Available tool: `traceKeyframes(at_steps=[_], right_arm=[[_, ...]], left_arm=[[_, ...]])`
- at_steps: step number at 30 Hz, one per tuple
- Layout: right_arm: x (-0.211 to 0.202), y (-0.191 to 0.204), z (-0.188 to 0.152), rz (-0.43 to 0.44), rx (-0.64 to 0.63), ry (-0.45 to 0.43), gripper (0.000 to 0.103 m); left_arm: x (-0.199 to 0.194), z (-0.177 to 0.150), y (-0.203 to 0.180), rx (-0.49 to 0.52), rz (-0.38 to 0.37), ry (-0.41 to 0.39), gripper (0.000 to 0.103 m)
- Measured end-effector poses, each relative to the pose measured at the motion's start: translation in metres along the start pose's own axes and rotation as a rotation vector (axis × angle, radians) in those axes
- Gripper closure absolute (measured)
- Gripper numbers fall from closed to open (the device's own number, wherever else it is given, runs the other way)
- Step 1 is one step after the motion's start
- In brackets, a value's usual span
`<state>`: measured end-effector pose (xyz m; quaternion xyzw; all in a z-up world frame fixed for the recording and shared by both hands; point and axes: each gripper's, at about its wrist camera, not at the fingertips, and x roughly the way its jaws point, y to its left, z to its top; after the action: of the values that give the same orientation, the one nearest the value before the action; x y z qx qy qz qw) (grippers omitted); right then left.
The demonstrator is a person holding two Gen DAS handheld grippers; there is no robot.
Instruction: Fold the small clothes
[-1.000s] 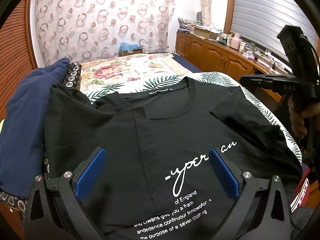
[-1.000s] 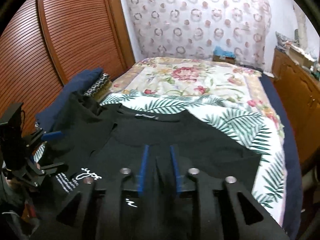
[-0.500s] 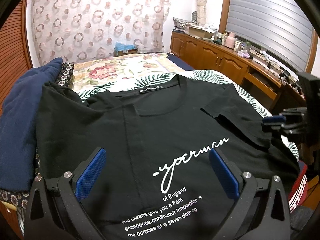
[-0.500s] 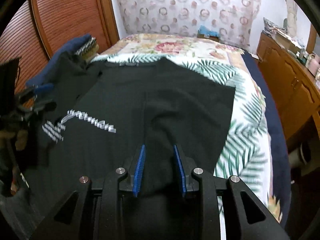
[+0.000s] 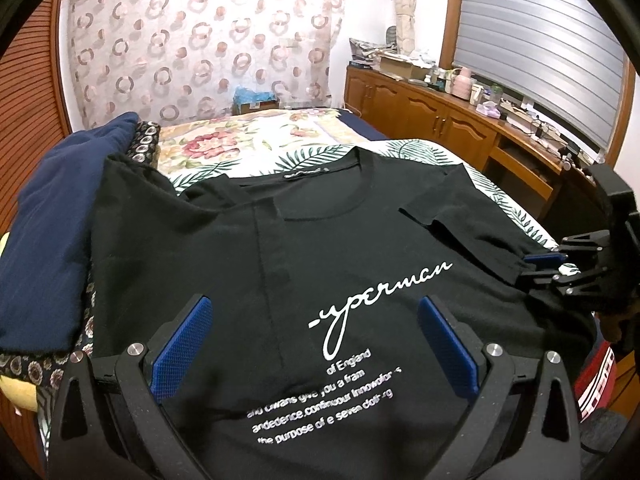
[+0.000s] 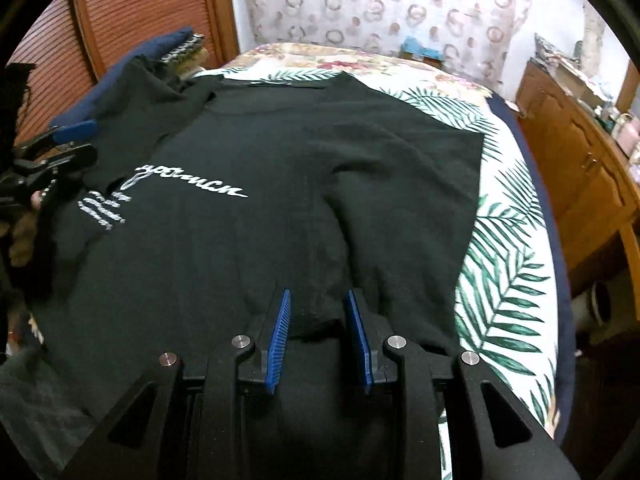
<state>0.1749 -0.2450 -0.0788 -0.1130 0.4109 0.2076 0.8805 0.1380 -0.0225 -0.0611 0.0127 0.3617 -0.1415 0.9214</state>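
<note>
A black T-shirt [image 5: 320,248] with white lettering lies spread front up on the bed; it also shows in the right wrist view [image 6: 280,184]. My left gripper [image 5: 316,344] is open and empty, hovering over the shirt's lower front. My right gripper [image 6: 318,328] is shut on a bunched fold of the shirt's side near the hem. In the left wrist view my right gripper [image 5: 544,268] sits at the shirt's right edge below the sleeve. In the right wrist view my left gripper [image 6: 76,142] shows open at the far left.
The bed has a leaf-print sheet [image 6: 504,248] and a floral cover [image 5: 240,140]. A navy garment pile [image 5: 48,232] lies at the shirt's left. A wooden cabinet [image 5: 440,128] with clutter runs along the right. A slatted wooden wardrobe [image 6: 132,12] stands on the left.
My right gripper came down from above to the shirt's right edge, pulling the fabric flat so the lettering reads fully. The left gripper stayed open over the lower front.
</note>
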Motion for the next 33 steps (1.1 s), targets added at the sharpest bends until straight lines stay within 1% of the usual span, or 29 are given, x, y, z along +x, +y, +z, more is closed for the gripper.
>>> traceKeyframes(at_steps=[6,10,13,17,21,22,23,24,25,27,30,32,33], right_arm=[[-0.017,0.005,0.003,0.002,0.008,-0.052,0.073],[-0.02,0.014,0.001,0.027,-0.01,-0.066,0.073],[-0.014,0.014,-0.002,0.039,-0.013,-0.053,0.073],[0.003,0.006,-0.005,0.03,-0.007,-0.005,0.073],[0.005,0.001,-0.005,0.046,-0.008,-0.01,0.073],[0.005,0.002,-0.005,0.042,-0.018,-0.011,0.074],[0.005,0.004,-0.005,0.034,-0.03,-0.009,0.083],[0.004,0.005,-0.004,0.028,-0.037,-0.007,0.087],[0.003,0.005,-0.003,0.047,-0.031,-0.006,0.091],[-0.006,0.002,0.0,0.112,0.009,-0.037,0.091],[-0.019,-0.002,0.004,0.187,0.058,-0.076,0.091],[-0.022,-0.002,0.004,0.209,0.058,-0.087,0.089],[-0.022,0.0,0.005,0.2,0.048,-0.084,0.086]], left_arm=[[0.001,-0.003,0.003,-0.014,0.008,0.008,0.0],[0.002,-0.003,0.0,-0.007,0.006,0.011,0.0],[0.002,-0.003,-0.002,0.001,0.004,0.012,0.0],[0.002,-0.004,-0.002,0.005,0.006,0.015,0.0],[0.003,-0.005,0.0,0.002,0.01,0.021,0.0],[0.004,-0.005,0.001,0.0,0.011,0.023,0.0],[0.004,-0.005,0.001,-0.001,0.012,0.024,0.0],[0.003,-0.005,0.002,-0.001,0.013,0.024,0.0],[0.003,-0.005,0.002,0.0,0.013,0.022,0.0],[0.001,-0.004,0.002,0.003,0.015,0.016,0.0],[-0.001,-0.002,0.007,-0.004,0.022,0.007,0.0],[-0.002,0.0,0.011,-0.014,0.027,0.001,0.0],[-0.002,0.002,0.014,-0.018,0.035,-0.004,0.0]])
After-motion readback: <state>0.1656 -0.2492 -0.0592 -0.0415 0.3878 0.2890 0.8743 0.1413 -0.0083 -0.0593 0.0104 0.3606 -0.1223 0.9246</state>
